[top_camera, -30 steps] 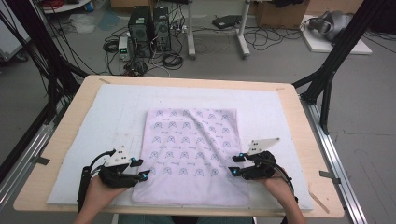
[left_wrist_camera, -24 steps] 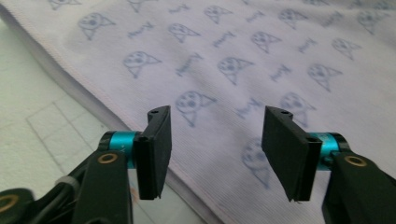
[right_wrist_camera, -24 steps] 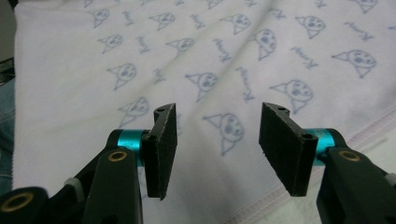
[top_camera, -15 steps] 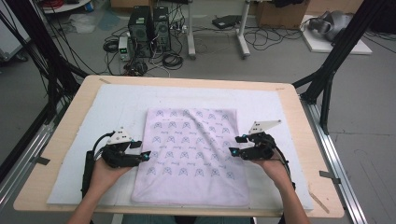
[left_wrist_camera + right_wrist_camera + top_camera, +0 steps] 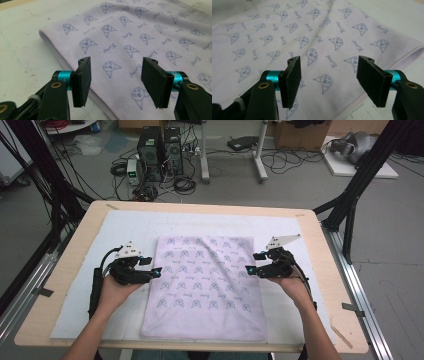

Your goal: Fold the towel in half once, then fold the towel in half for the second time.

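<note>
A lilac towel (image 5: 205, 285) printed with small blue faces lies folded flat on a white mat (image 5: 85, 295). My left gripper (image 5: 156, 271) hovers at the towel's left edge and points inward; its jaws have just been opening. In the left gripper view its pads (image 5: 82, 80) stand apart over the stitched hem of the towel (image 5: 140, 37), with nothing pressed between them. My right gripper (image 5: 251, 265) is at the towel's right edge, facing the left one, and its jaws have just been opening too. Its pads (image 5: 292, 80) are spread above the towel (image 5: 287, 32), which they do not touch.
The mat covers most of a wooden table (image 5: 312, 235) set in a black frame with slanted posts (image 5: 350, 200) at the back corners. Computer towers (image 5: 160, 147) and cables stand on the floor beyond the far edge. Metal rails (image 5: 360, 285) run along both sides.
Both hands have moved from the towel's near corners up along its sides toward the middle and have risen a little. Both pairs of jaws are wider. The towel lies flatter.
</note>
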A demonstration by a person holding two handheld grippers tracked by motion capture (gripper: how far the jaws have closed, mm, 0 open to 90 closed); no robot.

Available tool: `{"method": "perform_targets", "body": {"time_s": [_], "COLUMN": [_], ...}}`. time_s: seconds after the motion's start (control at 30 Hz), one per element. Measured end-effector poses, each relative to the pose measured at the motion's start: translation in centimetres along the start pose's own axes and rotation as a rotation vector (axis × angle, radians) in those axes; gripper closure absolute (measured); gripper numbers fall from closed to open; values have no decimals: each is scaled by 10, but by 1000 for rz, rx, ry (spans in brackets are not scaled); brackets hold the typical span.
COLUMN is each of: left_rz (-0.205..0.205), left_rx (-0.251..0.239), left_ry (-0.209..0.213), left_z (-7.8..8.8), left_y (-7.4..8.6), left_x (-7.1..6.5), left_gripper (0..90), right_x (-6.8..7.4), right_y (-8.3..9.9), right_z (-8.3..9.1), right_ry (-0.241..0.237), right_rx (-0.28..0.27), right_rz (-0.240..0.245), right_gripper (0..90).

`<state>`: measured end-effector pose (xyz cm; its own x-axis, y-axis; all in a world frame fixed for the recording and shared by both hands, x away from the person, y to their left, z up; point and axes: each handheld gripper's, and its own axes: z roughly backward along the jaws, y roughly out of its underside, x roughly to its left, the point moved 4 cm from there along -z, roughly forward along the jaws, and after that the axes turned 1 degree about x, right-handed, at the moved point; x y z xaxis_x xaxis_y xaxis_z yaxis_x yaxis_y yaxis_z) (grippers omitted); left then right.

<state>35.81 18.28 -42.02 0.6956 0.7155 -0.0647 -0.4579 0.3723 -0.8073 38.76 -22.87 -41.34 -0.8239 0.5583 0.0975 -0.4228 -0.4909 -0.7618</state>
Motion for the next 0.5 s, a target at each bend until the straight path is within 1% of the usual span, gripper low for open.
{"method": "perform_targets", "body": {"time_s": [0.07,0.17,0.2,0.23,0.3,0.33,0.4,0.43,0.47,0.5], "left_rz": [12,21,27,34,30,29,16,19,32,32], "left_rx": [-4,-5,-3,2,-2,-8,4,-4,-7,0], "left_ry": [0,-8,-6,-9,-19,-23,-43,-52,-60,-69], "left_z": [-1,-2,-3,-3,-3,-3,-5,-7,-10,-12], "left_y": [0,-1,-2,-4,-11,-16,-26,-31,-35,-37], "left_x": [2,5,8,10,14,17,23,28,34,39], "left_gripper": [418,429,429,429,431,435,441,446,458,460], "right_x": [-2,-5,-7,-9,-14,-17,-26,-30,-35,-41], "right_y": [1,1,1,0,-3,-7,-14,-16,-19,-21], "right_z": [-1,-2,-3,-3,-2,-1,1,1,1,0], "right_ry": [2,8,6,7,18,22,42,52,63,73], "right_rx": [4,11,10,23,35,32,41,37,36,37], "right_rz": [4,-7,-5,-3,2,3,1,3,-3,-13], "right_gripper": [360,360,360,360,360,360,359,359,359,360]}}
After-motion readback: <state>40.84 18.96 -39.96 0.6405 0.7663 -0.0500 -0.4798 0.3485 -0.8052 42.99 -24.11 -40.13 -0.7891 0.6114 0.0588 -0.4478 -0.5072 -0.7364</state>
